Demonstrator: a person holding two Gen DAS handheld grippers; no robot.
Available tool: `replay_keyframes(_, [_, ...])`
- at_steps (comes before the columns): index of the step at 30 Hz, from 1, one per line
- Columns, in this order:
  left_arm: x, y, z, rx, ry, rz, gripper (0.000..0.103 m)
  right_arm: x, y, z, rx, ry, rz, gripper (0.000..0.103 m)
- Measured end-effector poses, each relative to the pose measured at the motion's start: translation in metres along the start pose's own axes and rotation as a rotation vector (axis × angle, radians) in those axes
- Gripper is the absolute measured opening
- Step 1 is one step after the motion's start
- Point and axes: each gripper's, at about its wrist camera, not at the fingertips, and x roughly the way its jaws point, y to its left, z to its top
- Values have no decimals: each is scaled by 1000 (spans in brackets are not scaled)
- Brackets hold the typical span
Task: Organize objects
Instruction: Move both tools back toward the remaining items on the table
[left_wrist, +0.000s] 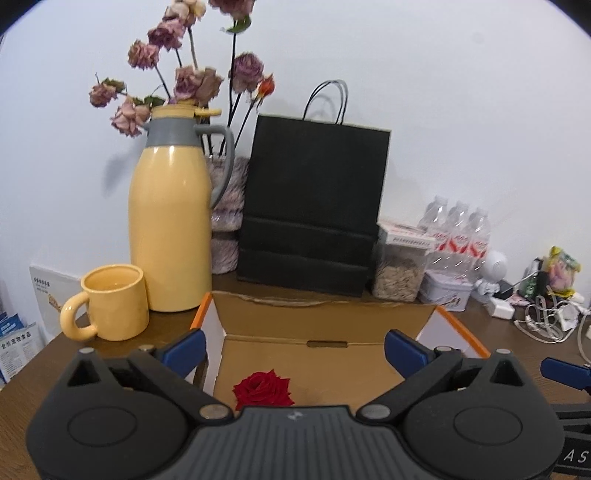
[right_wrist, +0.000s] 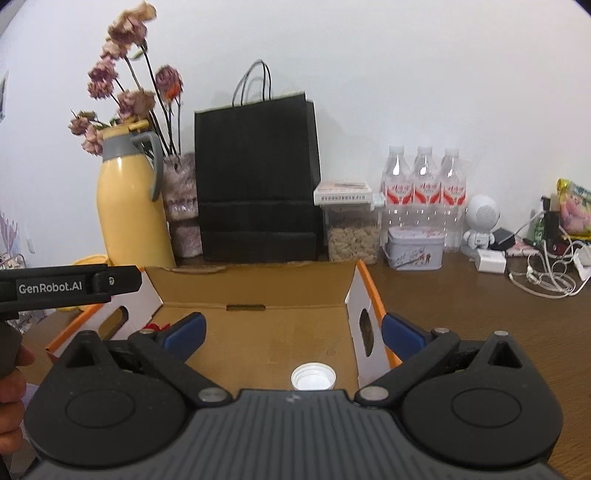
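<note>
An open cardboard box with orange-edged flaps lies on the brown table. A red rose head rests on its floor at the left, and a sliver of the rose shows in the right wrist view. A white jar with its open mouth up stands in the box at the right. My left gripper hangs open above the rose, nothing between its blue pads. My right gripper is open above the jar, blue pads wide apart and touching nothing.
Behind the box stand a yellow thermos, a yellow mug, a black paper bag, dried roses in a vase, a seed container, water bottles, a tin and tangled cables. A person's hand holds the left gripper.
</note>
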Motion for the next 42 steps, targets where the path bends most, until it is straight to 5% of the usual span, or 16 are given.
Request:
replay_keyframes(13, [-70, 9, -15, 29, -1, -35, 103, -71, 7, -11, -27, -59, 22, 103])
replay_keyframes(42, [-150, 61, -102, 53, 170, 54, 103, -144, 16, -102, -16, 152, 14, 103])
